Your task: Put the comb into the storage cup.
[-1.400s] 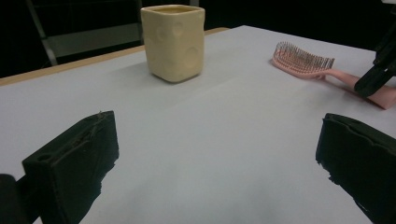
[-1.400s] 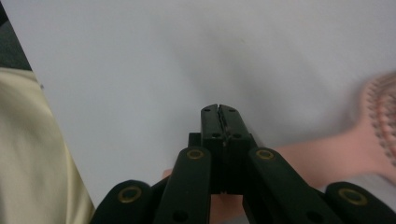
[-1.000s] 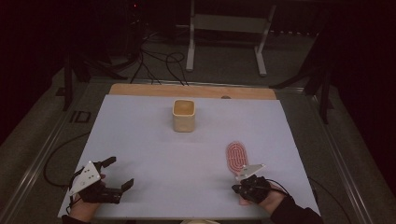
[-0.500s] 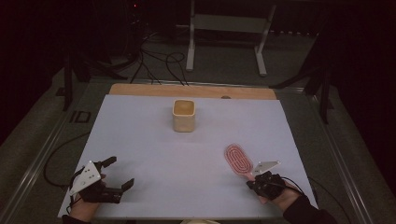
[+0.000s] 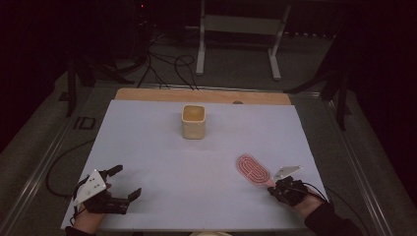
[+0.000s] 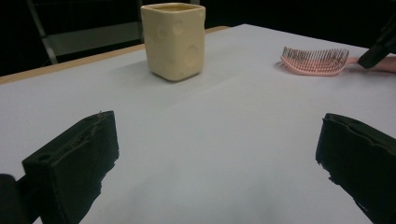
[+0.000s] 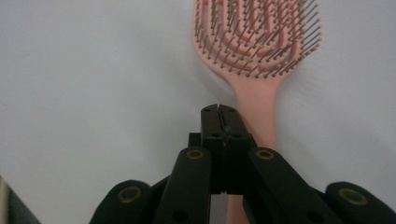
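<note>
A pink hairbrush (image 5: 252,169) lies bristles up on the white table top, at the front right. My right gripper (image 5: 273,187) sits at its handle end with the jaws shut against each other. In the right gripper view the shut tips (image 7: 219,110) hover over the table just left of the hairbrush's handle (image 7: 257,100), with nothing between them. A cream cup (image 5: 193,121) with dimpled sides stands upright at the middle back. My left gripper (image 5: 129,180) rests at the front left, open and holding nothing. It points towards the cup (image 6: 175,39) and the hairbrush (image 6: 315,60).
A white sheet (image 5: 162,162) covers the table, and a strip of bare wood (image 5: 147,95) shows along the far edge. Cables and a metal stand lie on the dark floor beyond. The other gripper (image 6: 384,41) shows at the right edge of the left gripper view.
My right gripper has moved to the right along the front of the table. The hairbrush's handle end has swung right with it. The left gripper has stayed put.
</note>
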Tool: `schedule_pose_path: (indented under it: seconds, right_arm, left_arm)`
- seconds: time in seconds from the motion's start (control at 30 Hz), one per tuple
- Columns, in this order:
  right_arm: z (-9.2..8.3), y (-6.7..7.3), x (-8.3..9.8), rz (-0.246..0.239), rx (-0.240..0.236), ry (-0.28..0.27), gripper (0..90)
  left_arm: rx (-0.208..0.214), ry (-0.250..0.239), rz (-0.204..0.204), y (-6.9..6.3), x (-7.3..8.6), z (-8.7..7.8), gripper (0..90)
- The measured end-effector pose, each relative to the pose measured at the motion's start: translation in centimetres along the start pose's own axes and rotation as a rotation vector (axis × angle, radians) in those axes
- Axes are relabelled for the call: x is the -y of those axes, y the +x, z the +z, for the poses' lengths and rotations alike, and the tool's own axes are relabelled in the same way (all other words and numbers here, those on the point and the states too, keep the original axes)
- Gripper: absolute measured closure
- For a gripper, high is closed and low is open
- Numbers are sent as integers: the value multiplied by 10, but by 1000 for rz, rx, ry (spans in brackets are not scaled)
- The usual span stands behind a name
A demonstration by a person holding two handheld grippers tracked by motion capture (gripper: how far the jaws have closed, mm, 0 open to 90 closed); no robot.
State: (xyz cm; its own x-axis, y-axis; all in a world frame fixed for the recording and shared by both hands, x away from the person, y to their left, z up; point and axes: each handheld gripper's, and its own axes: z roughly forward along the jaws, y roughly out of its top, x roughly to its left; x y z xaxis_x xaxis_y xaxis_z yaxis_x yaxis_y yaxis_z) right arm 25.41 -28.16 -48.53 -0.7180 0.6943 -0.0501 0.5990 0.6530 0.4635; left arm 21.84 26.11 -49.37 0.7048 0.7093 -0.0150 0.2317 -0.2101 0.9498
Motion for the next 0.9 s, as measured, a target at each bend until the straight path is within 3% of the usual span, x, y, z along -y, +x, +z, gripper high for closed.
schedule_pose_path:
  seconds: [0.33,0.43,0.7,0.9]
  right_arm:
    - [0,-16,4,44,34,-4,900]
    - [-1,-18,5,49,26,-7,900]
    - [-12,-15,1,5,0,-40,900]
    - [-27,-20,-9,-72,4,-28,900]
  left_arm:
    - [0,3,4,0,0,0,1]
    - [0,2,1,0,0,0,1]
    - [1,4,3,0,0,0,1]
    - [1,2,2,0,0,0,1]
